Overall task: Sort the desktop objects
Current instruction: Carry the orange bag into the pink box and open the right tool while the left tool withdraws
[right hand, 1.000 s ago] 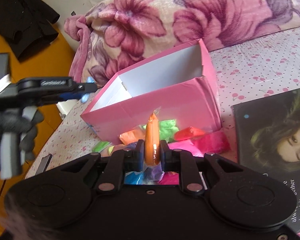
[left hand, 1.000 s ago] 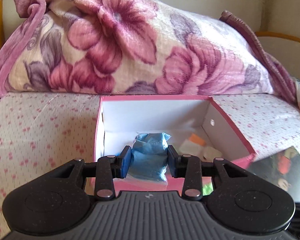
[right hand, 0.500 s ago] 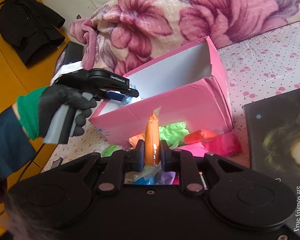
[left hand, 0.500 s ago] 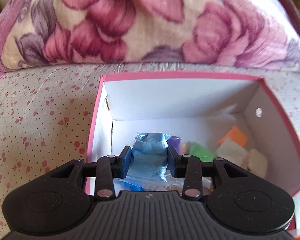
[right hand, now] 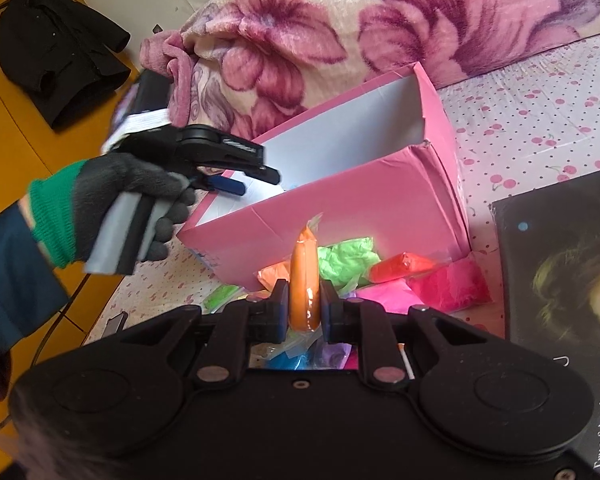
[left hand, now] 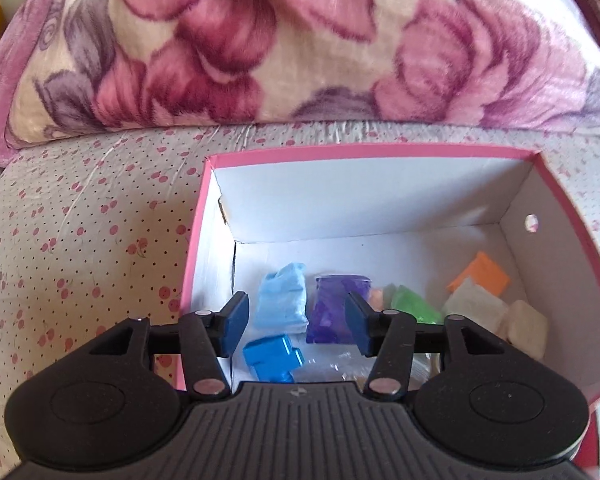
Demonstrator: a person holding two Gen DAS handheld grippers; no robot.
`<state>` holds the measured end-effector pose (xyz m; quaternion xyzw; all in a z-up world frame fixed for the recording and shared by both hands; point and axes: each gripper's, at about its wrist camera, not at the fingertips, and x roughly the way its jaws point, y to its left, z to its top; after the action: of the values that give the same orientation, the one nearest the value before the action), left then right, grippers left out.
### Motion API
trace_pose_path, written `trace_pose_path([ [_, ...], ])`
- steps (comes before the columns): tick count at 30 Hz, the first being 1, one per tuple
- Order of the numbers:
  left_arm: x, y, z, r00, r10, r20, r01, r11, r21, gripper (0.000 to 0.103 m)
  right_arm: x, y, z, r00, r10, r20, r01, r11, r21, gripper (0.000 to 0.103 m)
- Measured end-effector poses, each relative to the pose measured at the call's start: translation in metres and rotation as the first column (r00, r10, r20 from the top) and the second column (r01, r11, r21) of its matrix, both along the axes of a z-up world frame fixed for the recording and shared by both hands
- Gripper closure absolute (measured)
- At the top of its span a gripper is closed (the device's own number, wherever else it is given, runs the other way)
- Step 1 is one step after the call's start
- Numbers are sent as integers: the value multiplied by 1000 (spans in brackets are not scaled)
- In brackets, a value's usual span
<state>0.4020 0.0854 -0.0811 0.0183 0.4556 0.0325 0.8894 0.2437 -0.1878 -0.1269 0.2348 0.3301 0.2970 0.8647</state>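
Note:
A pink box (left hand: 364, 151) with white inner walls stands on the cherry-print cover. My left gripper (left hand: 296, 316) hangs over its near left corner with its jaws opening and nothing pressed between the pads. A light blue packet (left hand: 282, 304) lies loose on the box floor below, beside a purple packet (left hand: 334, 308) and a dark blue one (left hand: 272, 360). In the right wrist view the left gripper (right hand: 256, 176) is held over the box (right hand: 340, 208) by a gloved hand (right hand: 132, 184). My right gripper (right hand: 305, 304) is shut on an upright orange packet (right hand: 304, 264), in front of the box.
Green (left hand: 414, 304), orange (left hand: 480, 272) and white (left hand: 476, 304) packets lie at the box's right side. Several loose packets, green (right hand: 346, 258), red (right hand: 404, 266) and pink (right hand: 444, 286), sit before the box. A dark book (right hand: 560, 280) lies right. A floral blanket (right hand: 340, 32) rises behind.
The left gripper moved forward over the box, tilted down, and let go of the light blue packet, which now lies on the box floor. The right gripper kept still with the orange packet.

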Motion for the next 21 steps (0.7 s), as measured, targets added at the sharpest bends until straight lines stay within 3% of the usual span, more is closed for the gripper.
trace_pose_path([
  [7, -66, 9, 34, 996, -17, 92, 23, 998, -64, 52, -4, -3, 4, 1000, -12, 21, 12, 1000, 4, 88],
  [11, -116, 7, 43, 989, -93, 111, 101, 993, -65, 52, -8, -5, 5, 999, -20, 27, 20, 1000, -3, 88],
  [17, -177, -6, 12, 982, -181, 50, 183, 983, -24, 52, -14, -7, 7, 999, -36, 35, 38, 999, -39, 88],
  [21, -196, -14, -24, 988, -149, 37, 151, 986, -71, 51, -21, -6, 10, 998, -39, 50, 42, 996, -79, 88],
])
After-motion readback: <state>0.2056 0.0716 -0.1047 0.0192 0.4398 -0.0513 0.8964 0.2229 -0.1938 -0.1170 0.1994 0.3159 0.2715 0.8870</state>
